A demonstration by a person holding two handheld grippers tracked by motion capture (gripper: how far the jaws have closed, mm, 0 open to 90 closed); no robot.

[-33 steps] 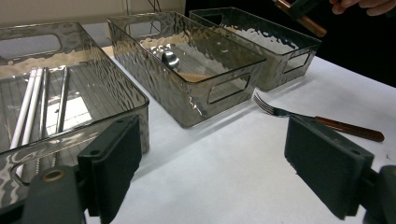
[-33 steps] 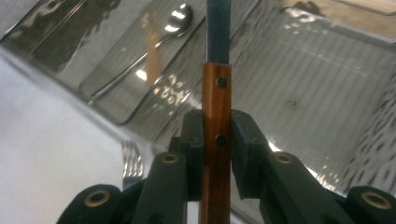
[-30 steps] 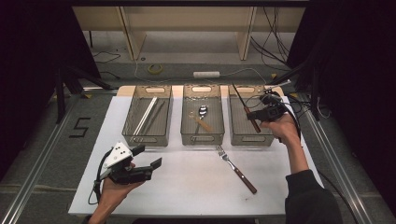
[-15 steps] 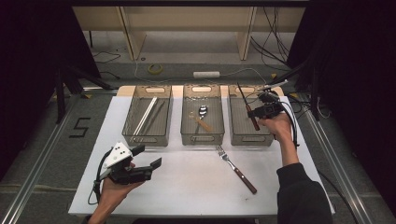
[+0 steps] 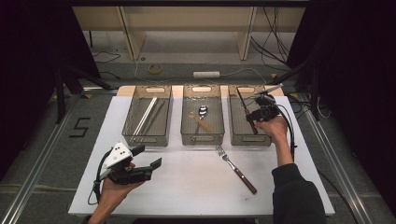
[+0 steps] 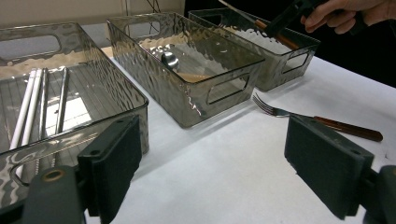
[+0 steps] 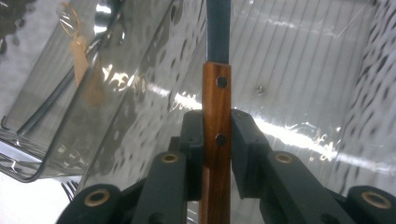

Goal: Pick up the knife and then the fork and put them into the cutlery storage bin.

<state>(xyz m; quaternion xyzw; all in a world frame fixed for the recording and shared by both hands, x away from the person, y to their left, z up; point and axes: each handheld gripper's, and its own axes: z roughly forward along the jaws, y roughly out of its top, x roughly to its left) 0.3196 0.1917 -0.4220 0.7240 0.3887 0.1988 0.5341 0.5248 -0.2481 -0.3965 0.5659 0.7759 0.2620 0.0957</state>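
The right gripper (image 5: 252, 113) pinches a knife (image 7: 216, 112) by its wooden handle, both pads (image 7: 245, 140) pressed flat against the sides of the wood near the lower rivet. In the high view the knife (image 5: 246, 111) hangs over the right-hand bin (image 5: 248, 140), at about two o'clock from the middle of the white table (image 5: 187, 182), its dark blade slanting toward eleven o'clock above the bin's far end.

The knife looks stiff and fairly light, a slim steel blade on a riveted wooden grip. It should neither bend nor break, but the long blade gives leverage, so a hold close to the blade end of the handle, as here, should keep it from swinging. The varnished wood is probably a little slick, and the flat sides give the pads the best purchase. The bin is thin, rippled clear plastic and light, so I judge that a tip striking its wall could scratch it or nudge it along the table.

A fork (image 5: 236, 168) with the same kind of handle lies on the table at about five o'clock from the middle bin (image 5: 201, 139), which holds a spoon (image 5: 202, 111). The fork would be best taken by its wooden handle too.

The left gripper (image 5: 144, 160) rests near seven o'clock of the table, jaws spread wide with nothing between them.
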